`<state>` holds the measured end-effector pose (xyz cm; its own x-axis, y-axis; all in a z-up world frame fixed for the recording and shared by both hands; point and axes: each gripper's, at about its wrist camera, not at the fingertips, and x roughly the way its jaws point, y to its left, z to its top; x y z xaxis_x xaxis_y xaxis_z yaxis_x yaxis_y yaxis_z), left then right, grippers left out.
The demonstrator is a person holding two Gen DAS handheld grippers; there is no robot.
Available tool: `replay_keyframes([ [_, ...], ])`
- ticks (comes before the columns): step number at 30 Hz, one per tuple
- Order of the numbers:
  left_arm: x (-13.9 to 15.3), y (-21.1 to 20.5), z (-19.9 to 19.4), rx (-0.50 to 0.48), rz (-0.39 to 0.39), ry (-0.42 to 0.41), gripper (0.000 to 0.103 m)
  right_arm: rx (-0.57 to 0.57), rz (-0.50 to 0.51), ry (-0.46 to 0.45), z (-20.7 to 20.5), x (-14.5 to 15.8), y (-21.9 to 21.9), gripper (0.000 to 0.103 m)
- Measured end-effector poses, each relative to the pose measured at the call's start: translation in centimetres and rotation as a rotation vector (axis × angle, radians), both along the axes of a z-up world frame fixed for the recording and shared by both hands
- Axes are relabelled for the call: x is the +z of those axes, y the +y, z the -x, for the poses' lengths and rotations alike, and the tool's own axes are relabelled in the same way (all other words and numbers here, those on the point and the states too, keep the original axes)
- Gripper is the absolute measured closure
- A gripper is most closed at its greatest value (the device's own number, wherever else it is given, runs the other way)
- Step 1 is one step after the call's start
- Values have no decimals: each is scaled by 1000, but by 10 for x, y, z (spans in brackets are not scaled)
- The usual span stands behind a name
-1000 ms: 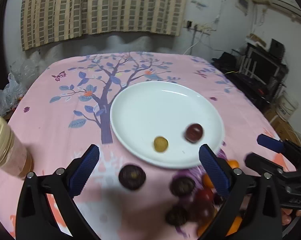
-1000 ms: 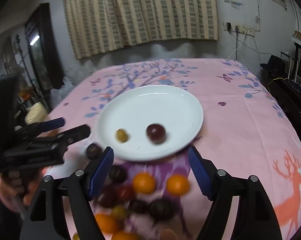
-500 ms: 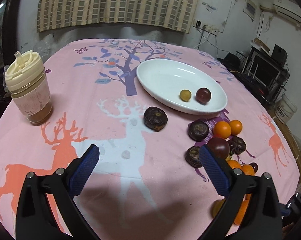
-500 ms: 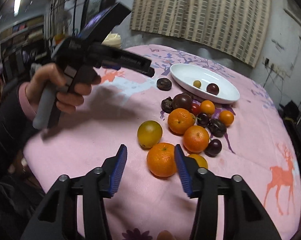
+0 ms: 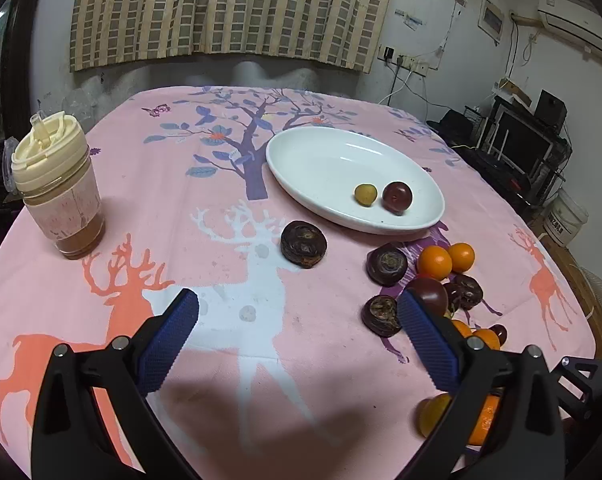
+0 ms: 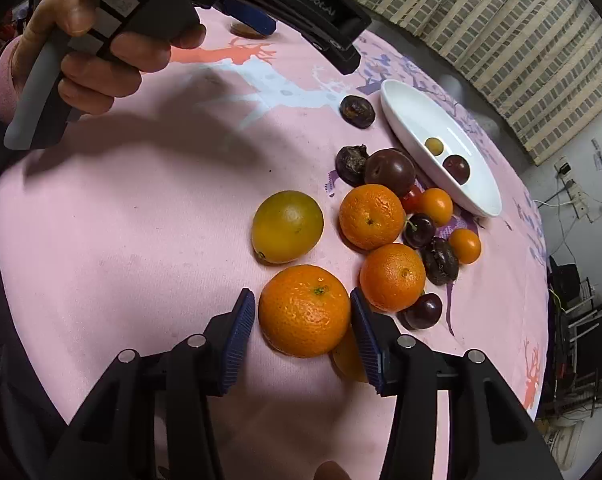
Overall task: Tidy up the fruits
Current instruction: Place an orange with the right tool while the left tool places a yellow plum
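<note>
A big mandarin (image 6: 304, 310) sits on the pink cloth at the near edge of the fruit pile. My right gripper (image 6: 302, 296) is shut on it, both blue pads against its sides. Beside it lie a green-yellow citrus (image 6: 287, 226), two more mandarins (image 6: 371, 216) and several small dark and orange fruits. The white plate (image 5: 321, 160) holds a small yellow fruit (image 5: 365, 194) and a dark red plum (image 5: 397, 196). My left gripper (image 5: 299, 300) hangs open over bare cloth, left of the pile, with nothing between its fingers. A hand (image 6: 101, 60) holds it.
A cup with a cream lid (image 5: 57, 184) stands at the table's left side. A wrinkled dark fruit (image 5: 303, 244) lies apart, in front of the plate. The table's near edge runs just below both grippers. Shelves with electronics (image 5: 521, 148) stand to the right.
My right gripper swung down and rolled round to the pile's near side, and its jaws narrowed onto the big mandarin. My left gripper drew back from the plate, then held still.
</note>
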<state>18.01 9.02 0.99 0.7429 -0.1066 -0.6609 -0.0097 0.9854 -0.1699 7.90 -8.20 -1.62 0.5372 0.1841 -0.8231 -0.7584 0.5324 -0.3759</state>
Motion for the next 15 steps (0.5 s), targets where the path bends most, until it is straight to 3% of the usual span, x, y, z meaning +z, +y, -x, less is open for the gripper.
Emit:
replay_keyframes([
  [2, 0, 0, 0, -2, 3, 6, 5, -17, -8, 24, -2, 3, -1, 59],
  [5, -1, 0, 1, -16, 17, 17, 5, -53, -145, 99, -1, 20, -14, 59],
  [7, -3, -2, 2, -77, 51, 36, 5, -86, -233, 94, 4, 32, -26, 59],
  [10, -6, -18, 10, -241, 92, 62, 5, -169, -337, 73, 11, 46, -51, 59],
  [13, -9, -44, 25, -401, 64, 62, 6, -235, -392, 60, 18, 54, -74, 59],
  [15, -13, -61, 36, -485, 17, 61, 18, -265, -409, 54, 21, 56, -85, 59],
])
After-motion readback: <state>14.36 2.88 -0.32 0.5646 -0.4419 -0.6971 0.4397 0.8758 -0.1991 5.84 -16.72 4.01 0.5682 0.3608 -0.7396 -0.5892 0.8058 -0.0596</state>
